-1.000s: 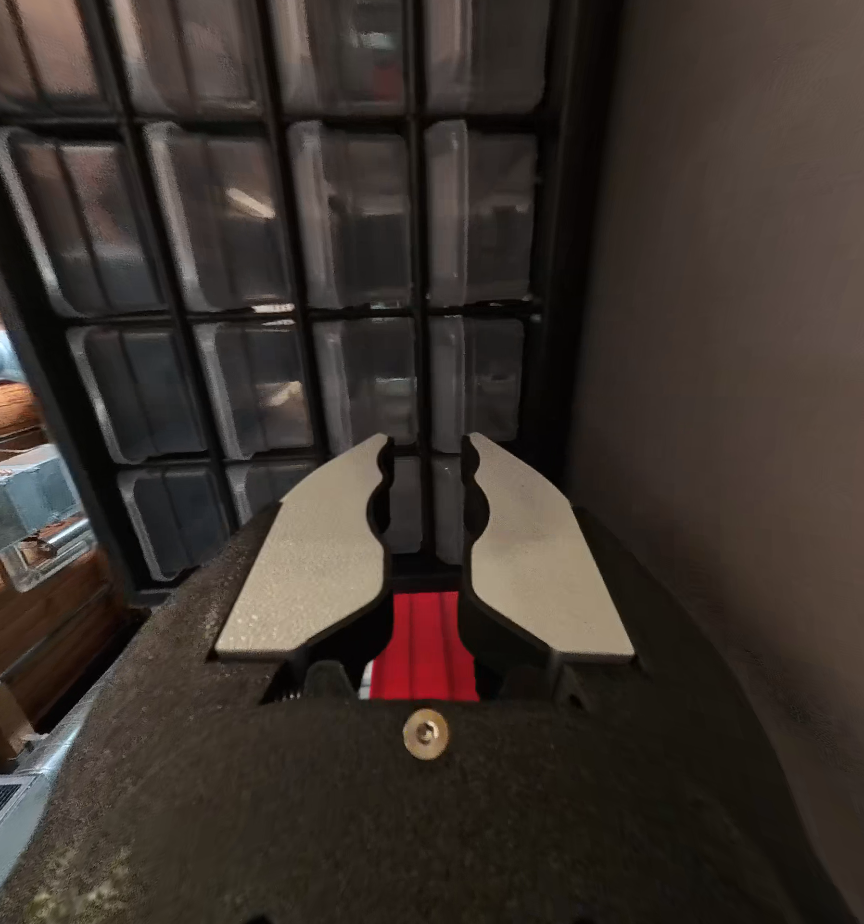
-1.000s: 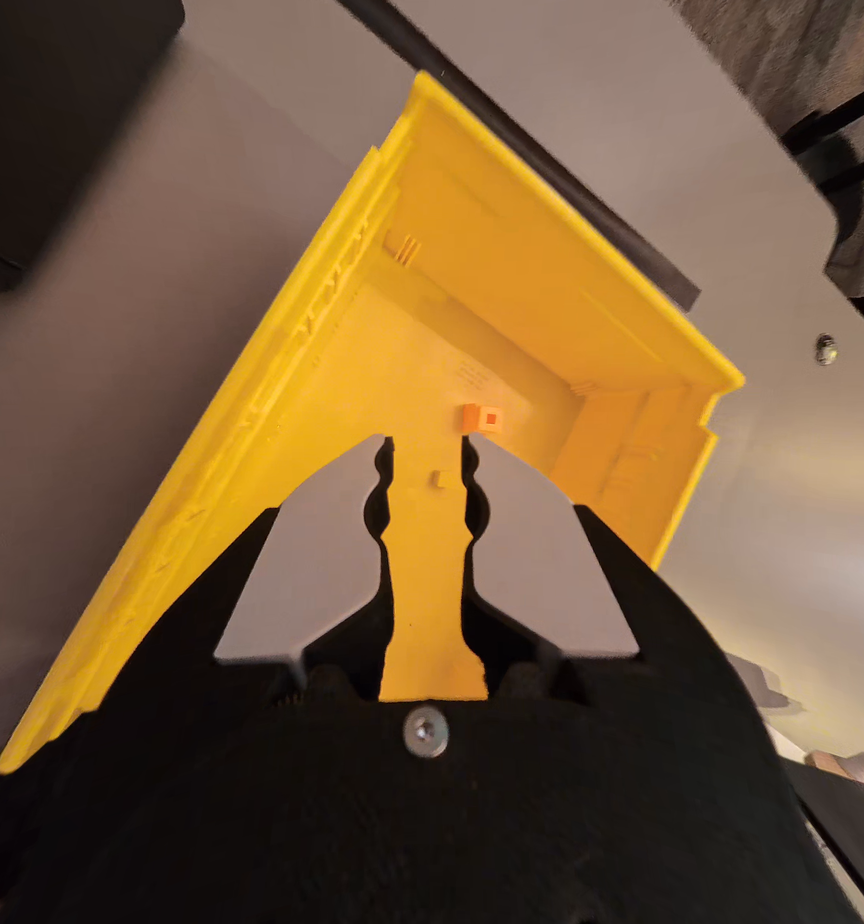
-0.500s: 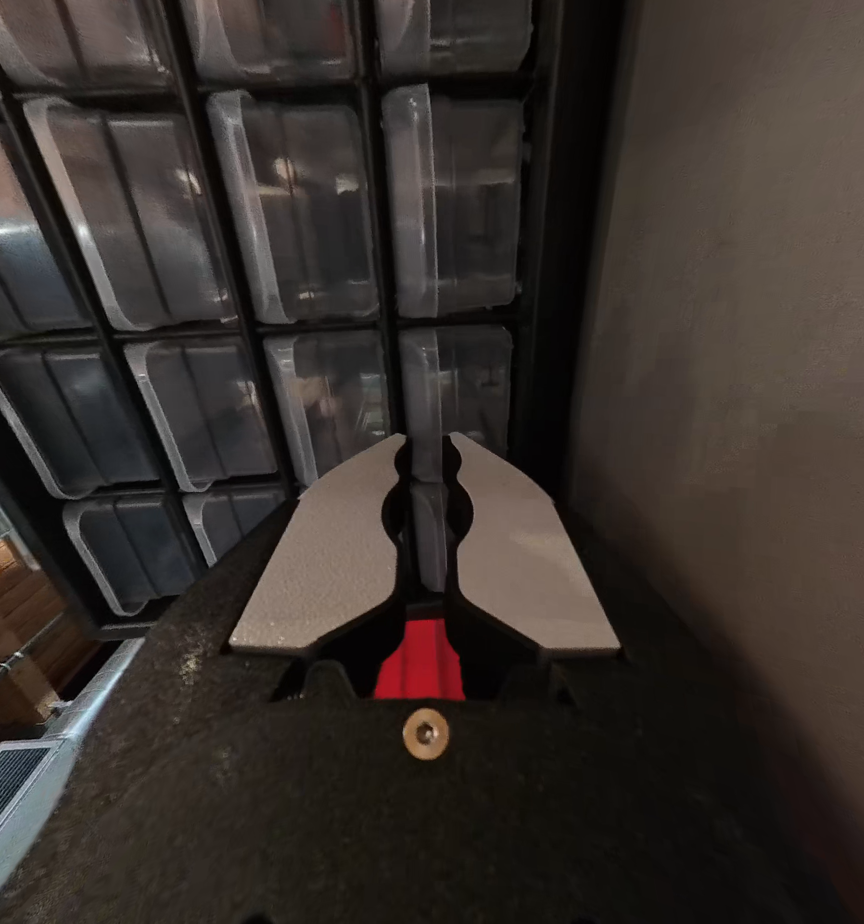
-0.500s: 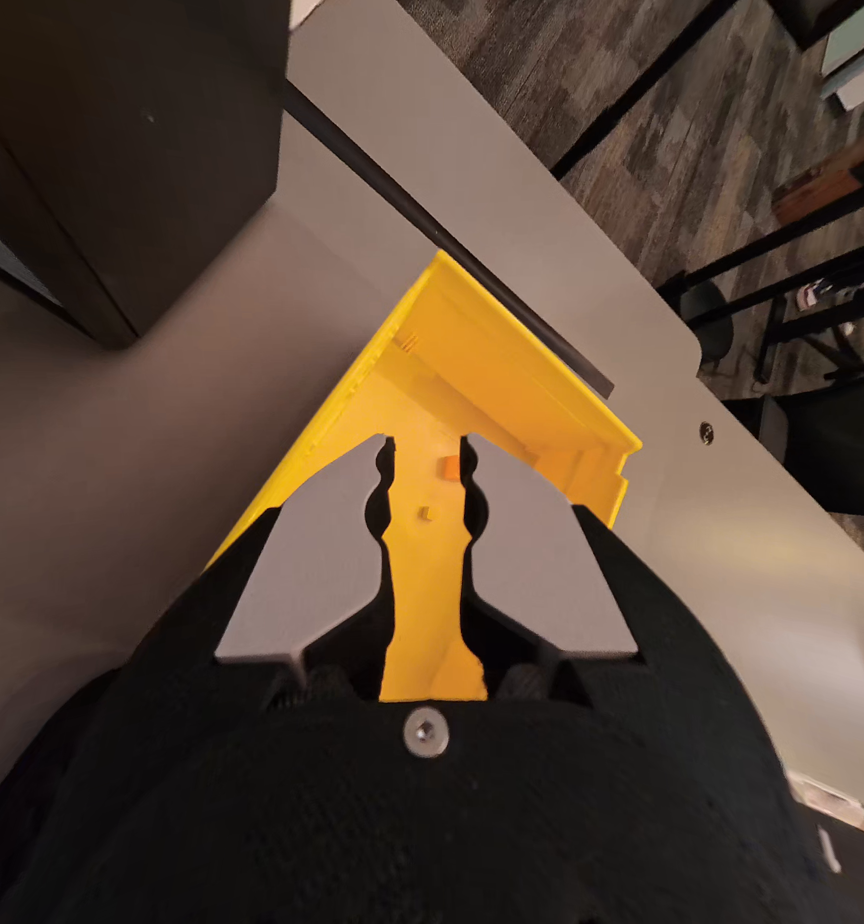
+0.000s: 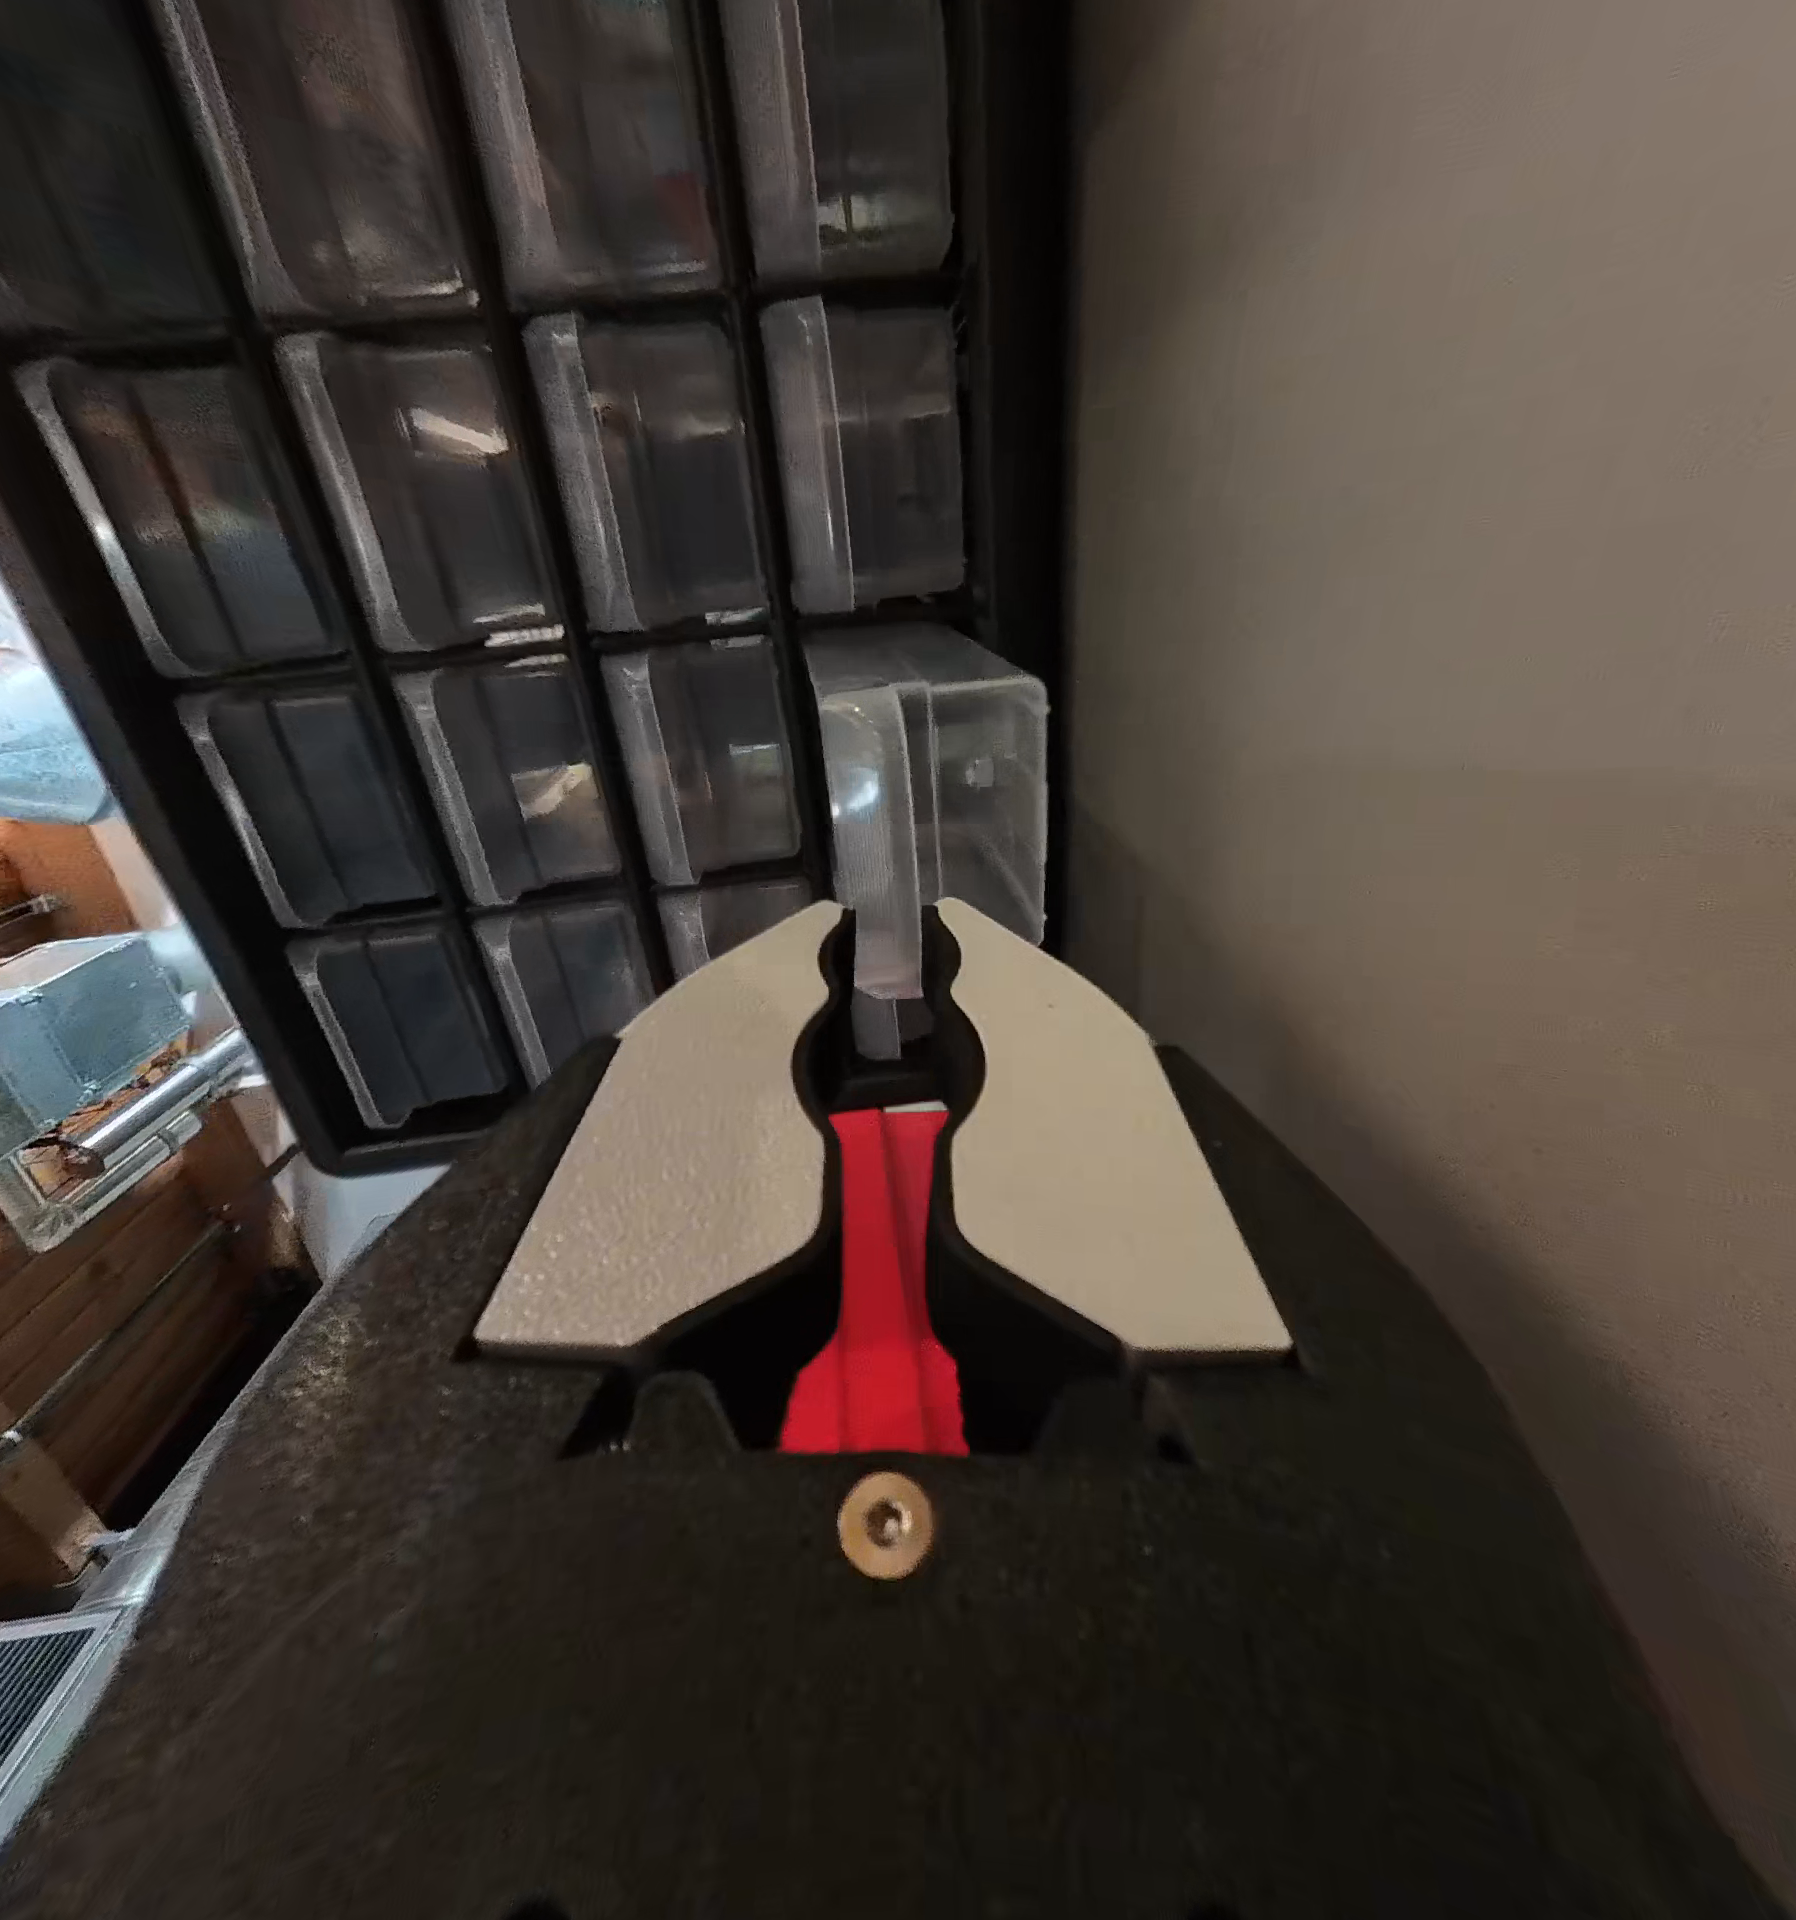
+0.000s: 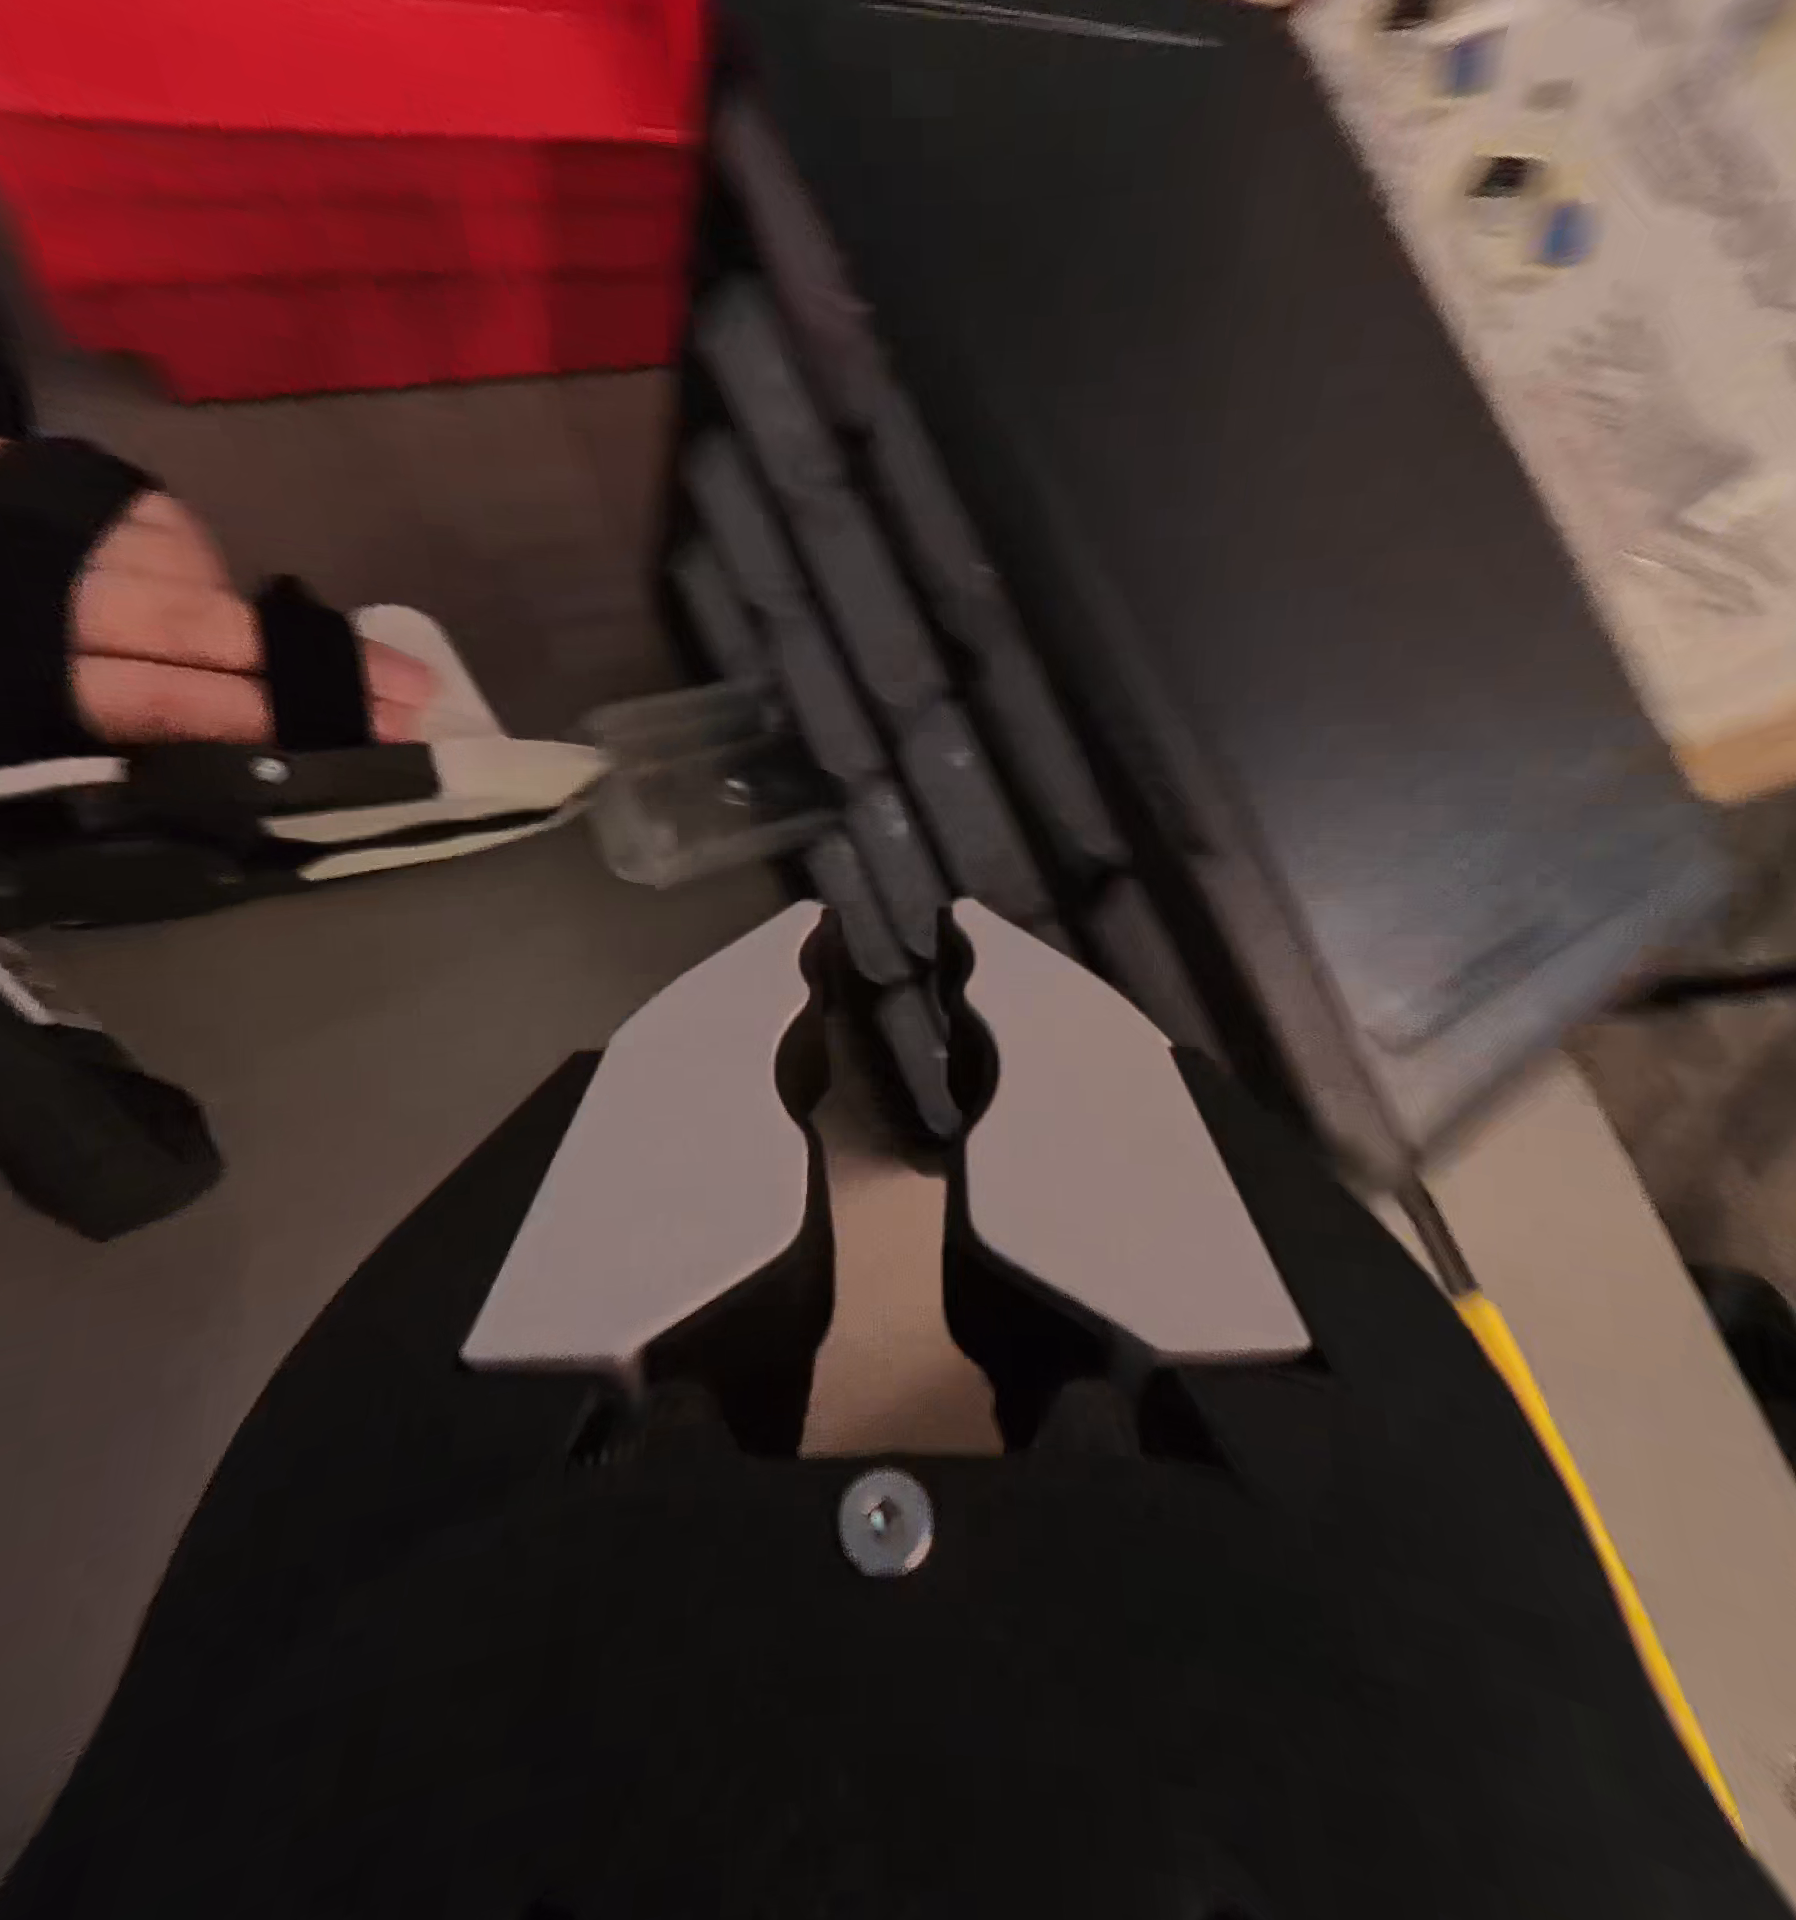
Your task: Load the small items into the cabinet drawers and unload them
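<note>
The left gripper [image 5: 892, 920] has its fingers pinched on the tab of a clear drawer [image 5: 961, 769], which sticks out from the black cabinet [image 5: 1019, 416] in the rightmost column, next to the bottom row, hard by the grey counter [image 5: 1445, 727]. The tab runs straight back between the two fingertips, so the drawer sits dead ahead of the fingers and touches them. Every other drawer in view sits flush in its slot. From the right wrist view, blurred, the same drawer [image 6: 686, 790] juts out of the cabinet [image 6: 1185, 468] with the left gripper [image 6: 572, 790] on its front and a hand [image 6: 146, 623] behind it in a black strap. The right gripper [image 6: 886, 925] hangs apart from the drawer, fingers a narrow gap apart with nothing between them, pointing at the cabinet's lower drawer fronts. A red bin [image 6: 354, 177] stands behind, and a yellow edge [image 6: 1559, 1475] shows at lower right.
</note>
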